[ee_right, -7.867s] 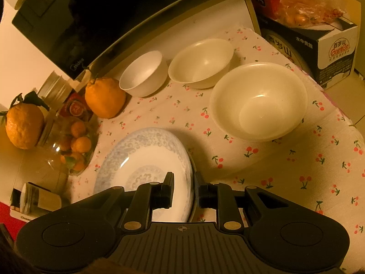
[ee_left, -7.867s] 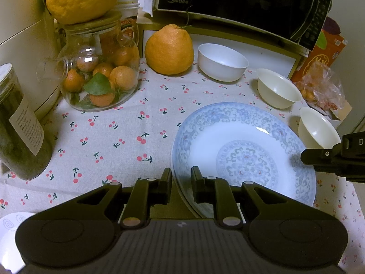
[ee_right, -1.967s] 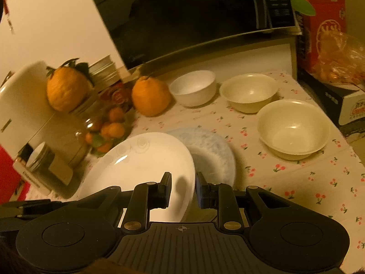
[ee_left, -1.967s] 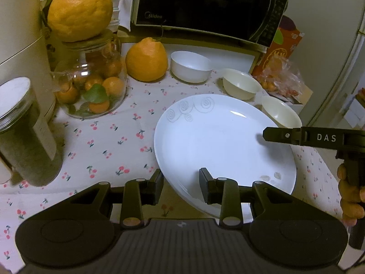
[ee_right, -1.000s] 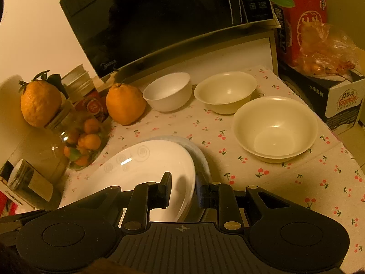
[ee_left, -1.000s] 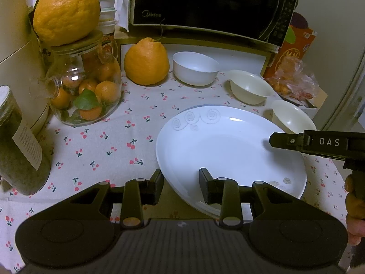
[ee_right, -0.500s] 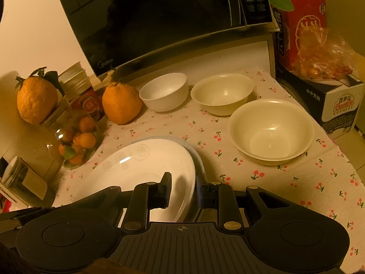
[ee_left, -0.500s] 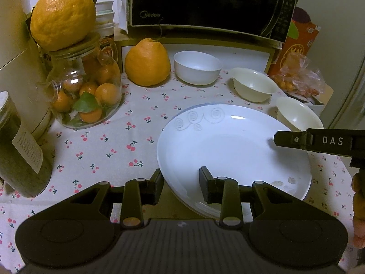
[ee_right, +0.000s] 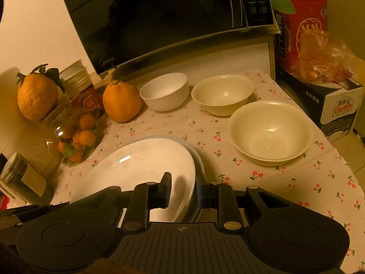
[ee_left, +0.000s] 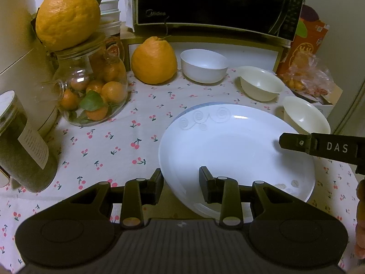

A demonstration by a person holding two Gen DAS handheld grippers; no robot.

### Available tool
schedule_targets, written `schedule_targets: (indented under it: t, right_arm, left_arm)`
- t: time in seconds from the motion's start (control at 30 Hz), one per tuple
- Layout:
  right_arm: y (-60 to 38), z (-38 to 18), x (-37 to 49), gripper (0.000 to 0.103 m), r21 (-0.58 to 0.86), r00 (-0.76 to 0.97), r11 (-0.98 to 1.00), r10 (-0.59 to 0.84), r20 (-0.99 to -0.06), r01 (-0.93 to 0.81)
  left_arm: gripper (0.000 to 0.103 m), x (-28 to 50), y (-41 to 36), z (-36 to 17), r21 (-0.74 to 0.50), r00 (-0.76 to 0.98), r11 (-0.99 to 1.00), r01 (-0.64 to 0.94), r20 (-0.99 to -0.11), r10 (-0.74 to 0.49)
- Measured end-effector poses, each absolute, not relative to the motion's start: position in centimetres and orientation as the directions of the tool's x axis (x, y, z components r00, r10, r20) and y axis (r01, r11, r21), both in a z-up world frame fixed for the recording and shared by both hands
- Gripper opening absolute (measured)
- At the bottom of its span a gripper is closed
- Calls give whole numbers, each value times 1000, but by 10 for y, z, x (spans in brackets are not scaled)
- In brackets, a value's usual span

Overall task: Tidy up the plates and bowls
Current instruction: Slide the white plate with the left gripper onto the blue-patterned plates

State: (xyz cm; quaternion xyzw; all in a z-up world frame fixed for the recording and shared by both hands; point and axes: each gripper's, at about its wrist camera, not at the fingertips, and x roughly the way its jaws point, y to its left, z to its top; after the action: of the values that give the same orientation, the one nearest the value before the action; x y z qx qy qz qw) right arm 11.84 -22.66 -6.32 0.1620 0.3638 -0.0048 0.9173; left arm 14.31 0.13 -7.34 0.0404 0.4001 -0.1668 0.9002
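Two grippers grip one white plate [ee_left: 232, 146]: left gripper [ee_left: 181, 183] clamped on its near rim, right gripper [ee_right: 183, 188] clamped on opposite rim. Plate sits over blue-rimmed plate [ee_right: 198, 157], w/ only the blue edge showing. Three bowls on cherry-print tabletop [ee_left: 118, 141] behind: white bowl [ee_left: 203, 66], cream bowl [ee_left: 261, 86], larger cream bowl [ee_right: 270, 132] nearest right gripper. Microwave [ee_left: 216, 4] at rear.
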Motion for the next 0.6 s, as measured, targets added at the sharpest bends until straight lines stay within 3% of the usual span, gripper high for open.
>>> schedule_targets:
  t: [0.6]
  right_arm:
    - [-233,-60,114,20,300,724,947,125,-678,118]
  left_arm:
    - [27,142,-4,-73,-25,623,947,322,-747,-231]
